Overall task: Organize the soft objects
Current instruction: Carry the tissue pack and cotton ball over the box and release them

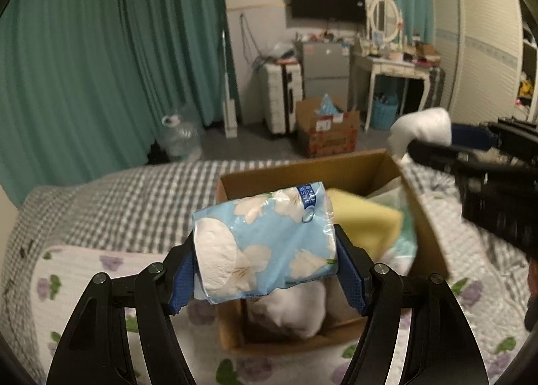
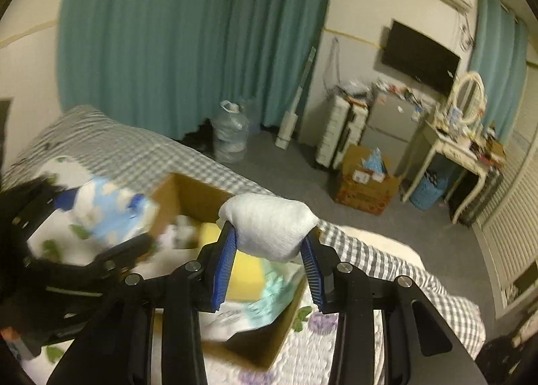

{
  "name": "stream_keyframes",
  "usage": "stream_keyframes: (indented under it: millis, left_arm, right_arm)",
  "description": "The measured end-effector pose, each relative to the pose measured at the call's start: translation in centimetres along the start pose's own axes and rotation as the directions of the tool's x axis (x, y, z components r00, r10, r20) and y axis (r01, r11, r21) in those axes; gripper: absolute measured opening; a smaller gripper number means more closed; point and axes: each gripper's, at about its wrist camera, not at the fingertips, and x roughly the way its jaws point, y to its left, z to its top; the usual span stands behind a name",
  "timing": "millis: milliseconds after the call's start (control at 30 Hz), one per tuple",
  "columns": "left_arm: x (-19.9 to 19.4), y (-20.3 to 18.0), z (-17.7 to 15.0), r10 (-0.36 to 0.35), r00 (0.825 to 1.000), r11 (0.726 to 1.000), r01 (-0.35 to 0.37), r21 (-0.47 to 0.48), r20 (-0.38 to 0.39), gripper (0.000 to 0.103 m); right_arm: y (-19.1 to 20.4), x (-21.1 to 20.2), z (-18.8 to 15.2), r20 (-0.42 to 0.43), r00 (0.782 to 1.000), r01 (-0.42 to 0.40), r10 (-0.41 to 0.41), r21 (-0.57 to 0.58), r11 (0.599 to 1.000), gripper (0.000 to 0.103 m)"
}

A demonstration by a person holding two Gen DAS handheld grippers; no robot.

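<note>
From the left wrist camera, the left gripper (image 1: 265,257) is clamped on a tissue pack (image 1: 265,243) in blue flowered wrap, one pad pressing each end, and holds it in the air above the near part of an open cardboard box (image 1: 427,217) that sits on the bed (image 1: 117,190). The box already holds a yellow sponge (image 1: 366,217), a white cloth bundle (image 1: 289,307) and something pale green, so the sorting looks well under way, though these two held items are not yet in. At the right edge of this view the right gripper (image 1: 417,146) reaches in from the side with a white pad (image 1: 423,126) at its tips, above the far right corner of the box. From the right wrist camera, the right gripper (image 2: 270,250) is closed part way on that white pad (image 2: 269,225), which bulges out over the top of the blue fingers (image 2: 225,260) and hangs above the box (image 2: 188,193), over the sponge (image 2: 245,272). The left gripper (image 2: 111,227) shows as a dark blur at the left with the tissue pack (image 2: 114,213) beside the near wall of the box. Both tools point forward and slightly downward over the opening. I judge that what is left is to lower and release both items; whether more soft things wait elsewhere on the bed cannot be told.
</note>
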Motion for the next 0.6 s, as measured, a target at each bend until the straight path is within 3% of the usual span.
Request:
stream_keyframes:
  millis: [300, 367, 433, 500, 600]
  left_arm:
    - [2.8, -0.8, -0.8, 0.003, 1.000, 1.000, -0.002, 0.029, -0.016, 0.079]
    - [2.6, -1.0, -0.8, 0.001, 1.000, 0.999, -0.001, 0.039, -0.006, 0.081]
    - [2.1, -1.2, -0.6, 0.020, 1.000, 0.999, -0.020, 0.036, 0.004, 0.088]
    - [1.4, -0.9, -0.4, 0.041, 0.999, 0.999, -0.042, 0.021, 0.023, 0.097]
    - [-0.9, -0.5, 0.1, 0.054, 0.997, 0.999, -0.054, -0.001, 0.052, 0.100]
  right_arm:
    - [-2.7, 7.5, -0.2, -0.071, 0.997, -0.003, 0.009, 0.076, 0.997, 0.038]
    - [-3.1, 8.0, -0.1, -0.078, 0.997, -0.012, 0.019, 0.098, 0.995, 0.050]
    - [-3.0, 7.9, -0.1, -0.073, 0.997, 0.000, 0.007, 0.100, 0.995, 0.075]
    - [-2.6, 6.7, -0.1, -0.054, 0.998, 0.036, -0.031, 0.089, 0.995, 0.077]
    - [-2.9, 4.5, 0.1, -0.037, 0.998, 0.051, -0.047, 0.105, 0.993, 0.077]
